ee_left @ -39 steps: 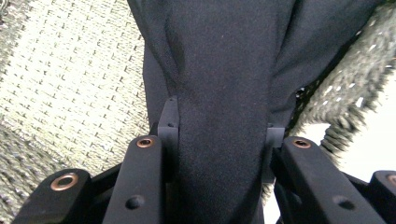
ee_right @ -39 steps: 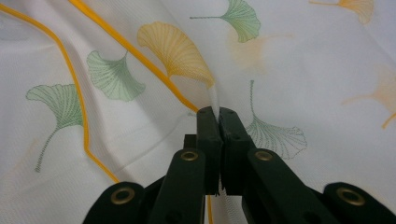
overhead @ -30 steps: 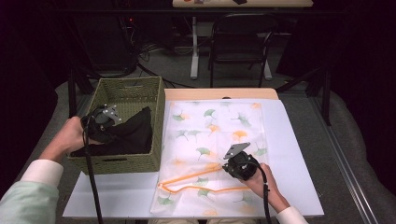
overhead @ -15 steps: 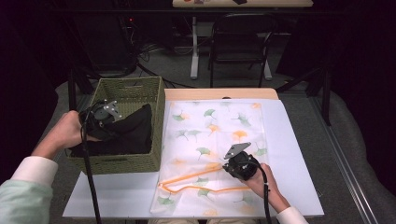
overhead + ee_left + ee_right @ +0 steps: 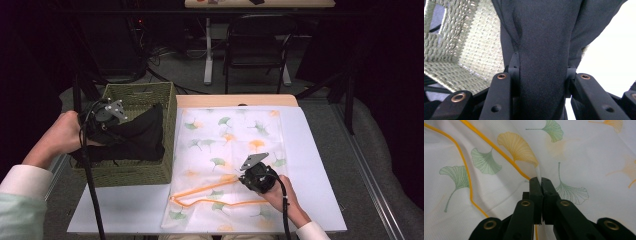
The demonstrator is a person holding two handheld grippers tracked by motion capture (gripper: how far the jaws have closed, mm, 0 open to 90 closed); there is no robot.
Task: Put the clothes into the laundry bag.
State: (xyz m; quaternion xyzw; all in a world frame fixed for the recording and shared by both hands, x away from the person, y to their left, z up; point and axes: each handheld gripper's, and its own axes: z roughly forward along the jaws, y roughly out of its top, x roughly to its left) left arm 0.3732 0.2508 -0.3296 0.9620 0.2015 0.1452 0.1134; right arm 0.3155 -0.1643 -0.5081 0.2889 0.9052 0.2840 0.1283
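1. Black cloth, a dark garment (image 5: 137, 137), hangs bunched over the woven green basket (image 5: 165, 107) at the left side of the table; part of it drapes down into the basket's inside.
2. Left gripper (image 5: 120, 131) sits above the basket's left half, held by the left hand (image 5: 57, 142). Its jaws are clenched on a thick fold of the garment (image 5: 544, 57); in the left gripper view the fabric fills the gap between both pads and rises past them.
3. In that same view the basket's woven wall (image 5: 471, 47) lies to the left behind the cloth, with the white table surface (image 5: 614, 57) at the right.
4. White mesh bag (image 5: 235, 150), printed with green and orange ginkgo leaves, lies flat on the white table sheet (image 5: 320, 165), just beside the basket's right wall.
5. Orange zipper edging (image 5: 210, 192) runs along the bag's near end and stands gaping into a narrow opening.
6. Right gripper (image 5: 250, 176) rests at the bag's near end, beside the zipper, held by the right hand (image 5: 285, 197).
7. Right gripper view: jaws pressed together, pinching a small raised peak of the bag's mesh (image 5: 538, 173) between the tips. Orange edging (image 5: 496, 147) passes just left of the pinch.
8. The two grippers are well apart, one over the basket, one on the bag.
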